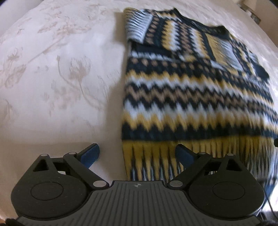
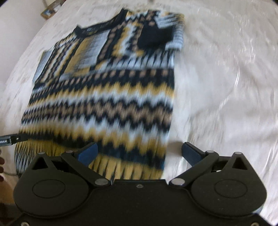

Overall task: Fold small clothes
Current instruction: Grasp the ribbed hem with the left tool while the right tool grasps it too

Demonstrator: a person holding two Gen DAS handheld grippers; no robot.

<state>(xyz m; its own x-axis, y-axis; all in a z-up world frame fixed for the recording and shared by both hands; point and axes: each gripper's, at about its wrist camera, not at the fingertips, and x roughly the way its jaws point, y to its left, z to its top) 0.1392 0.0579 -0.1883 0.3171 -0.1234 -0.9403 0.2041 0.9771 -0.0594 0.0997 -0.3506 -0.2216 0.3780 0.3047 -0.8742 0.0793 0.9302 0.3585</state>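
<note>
A small knitted sweater [image 1: 191, 90] with navy, yellow, tan and pale blue zigzag bands lies flat on a white floral cloth [image 1: 52, 78]. Both sleeves are folded in across its chest. My left gripper [image 1: 137, 154] is open, hovering over the hem's left corner. In the right wrist view the sweater [image 2: 107, 97] fills the middle left. My right gripper [image 2: 139, 153] is open over the hem's right corner, its left fingertip above the yellow ribbed hem, its right one above bare cloth. Both views are motion-blurred.
The white cloth [image 2: 217, 87] spreads wide on both sides of the sweater. A small brown item [image 2: 50, 10] lies at the far edge. The left gripper's tip [image 2: 8, 139] shows at the left of the right wrist view.
</note>
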